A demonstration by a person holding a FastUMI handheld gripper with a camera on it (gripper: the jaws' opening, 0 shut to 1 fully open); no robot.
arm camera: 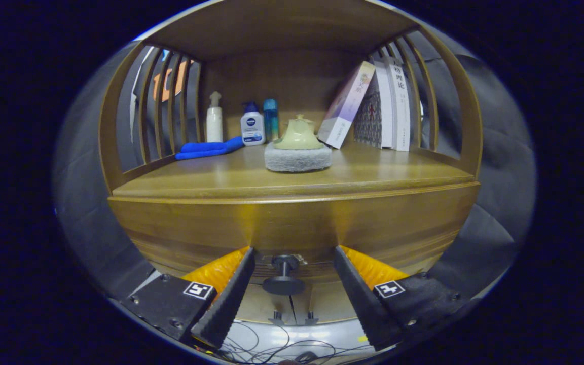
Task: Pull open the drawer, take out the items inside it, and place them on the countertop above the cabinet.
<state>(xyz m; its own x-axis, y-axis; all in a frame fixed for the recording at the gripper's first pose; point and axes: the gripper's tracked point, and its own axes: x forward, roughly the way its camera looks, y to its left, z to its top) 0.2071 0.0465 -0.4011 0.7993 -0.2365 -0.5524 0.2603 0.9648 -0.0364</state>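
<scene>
A wooden cabinet fills the view, its drawer front closed under the countertop. A dark round knob sticks out of the drawer front. My gripper is open, its two black fingers standing on either side of the knob, level with it and apart from it. The left finger and right finger touch nothing that I can see. The drawer's contents are hidden.
On the countertop sit a grey scrubbing pad with a cream handle, a blue cloth, three bottles at the back, and leaning books. Slatted wooden sides enclose the shelf. Cables lie on the floor below.
</scene>
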